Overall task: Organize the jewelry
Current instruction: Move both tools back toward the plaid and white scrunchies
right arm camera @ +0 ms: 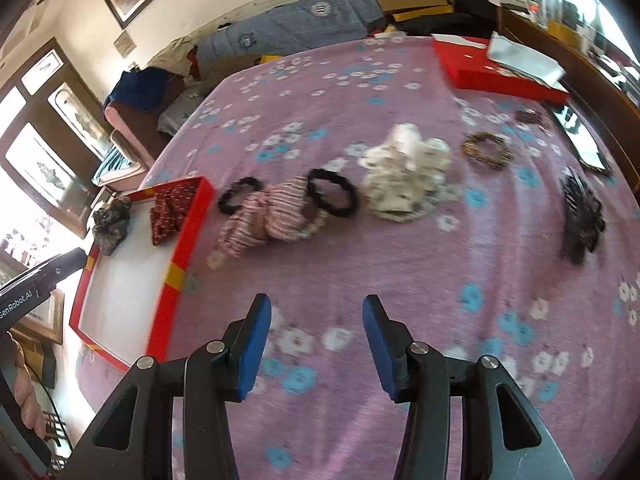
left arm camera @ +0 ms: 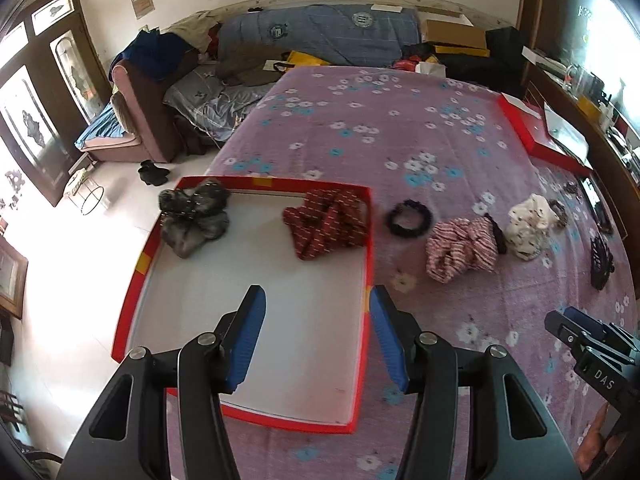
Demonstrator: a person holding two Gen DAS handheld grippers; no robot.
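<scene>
A red-rimmed white tray [left arm camera: 362, 364] lies on the purple flowered bed and holds a grey scrunchie [left arm camera: 195, 216] and a dark red scrunchie [left arm camera: 326, 222]. On the bed to its right lie a black hair tie [left arm camera: 409, 217], a pink striped scrunchie [left arm camera: 460, 248] and a cream scrunchie [left arm camera: 528, 226]. My left gripper [left arm camera: 318, 300] is open and empty above the tray's near right part. My right gripper [right arm camera: 317, 308] is open and empty above bare bedspread, short of the pink striped scrunchie [right arm camera: 272, 214]. A second black hair tie [right arm camera: 333, 192], a brown beaded tie [right arm camera: 486, 150] and a black claw clip [right arm camera: 582, 216] also lie there.
A red box lid [right arm camera: 500, 76] with papers lies at the bed's far right. A phone or dark frame [right arm camera: 588, 148] lies near the right edge. A wooden headboard runs along the right. A sofa with piled clothes [left arm camera: 168, 92] stands beyond the bed's left side.
</scene>
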